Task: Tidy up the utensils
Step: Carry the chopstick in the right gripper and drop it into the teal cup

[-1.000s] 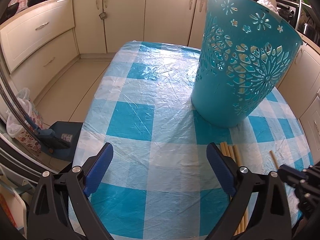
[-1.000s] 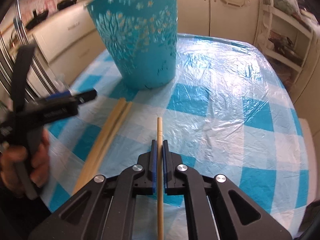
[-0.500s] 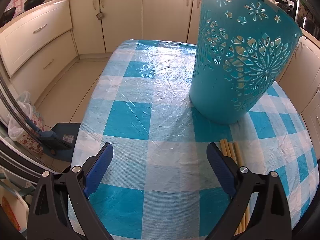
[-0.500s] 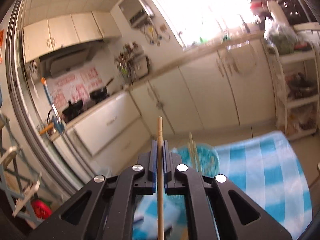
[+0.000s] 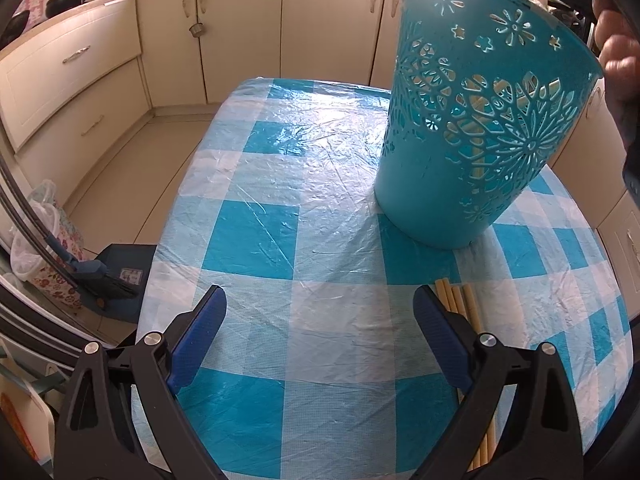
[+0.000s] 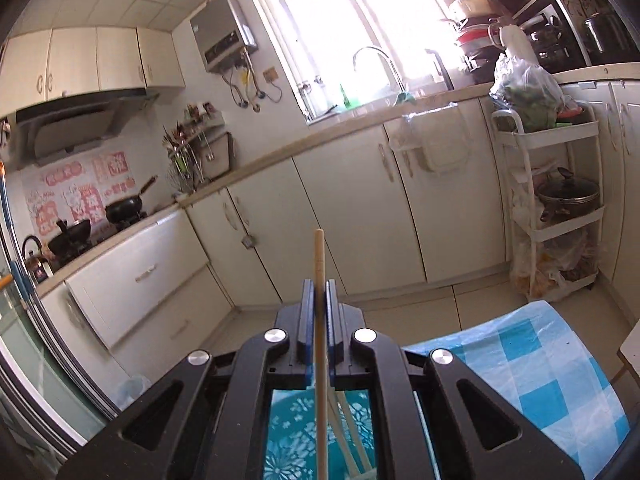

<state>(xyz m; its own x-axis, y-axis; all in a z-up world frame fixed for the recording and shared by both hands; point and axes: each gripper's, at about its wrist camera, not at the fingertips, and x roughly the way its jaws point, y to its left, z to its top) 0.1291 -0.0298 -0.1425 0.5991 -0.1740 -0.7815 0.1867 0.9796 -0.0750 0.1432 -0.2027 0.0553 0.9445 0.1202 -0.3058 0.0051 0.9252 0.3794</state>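
Note:
A teal cut-out basket [image 5: 476, 128] stands on the blue-checked tablecloth [image 5: 312, 184]. Several wooden chopsticks [image 5: 460, 300] lie in front of it, beside my left gripper [image 5: 320, 332], which hangs open over bare cloth. My right gripper [image 6: 319, 300] is shut on a single chopstick [image 6: 319, 256], held high above the basket [image 6: 292, 432]; the stick's lower end runs down into the basket's mouth, where other chopsticks [image 6: 352, 440] lean. A hand [image 5: 616, 56] shows at the upper right of the left wrist view.
Cream kitchen cabinets [image 5: 240, 32] ring the table. A white trolley [image 6: 556, 200] with a pot stands beyond the table's far end [image 6: 532, 360]. A dustpan and brush [image 5: 108, 272] lie on the floor at the table's left.
My right gripper has lifted the chopstick off the cloth and swung up above the basket, tipping toward level. The left gripper has stayed put and open.

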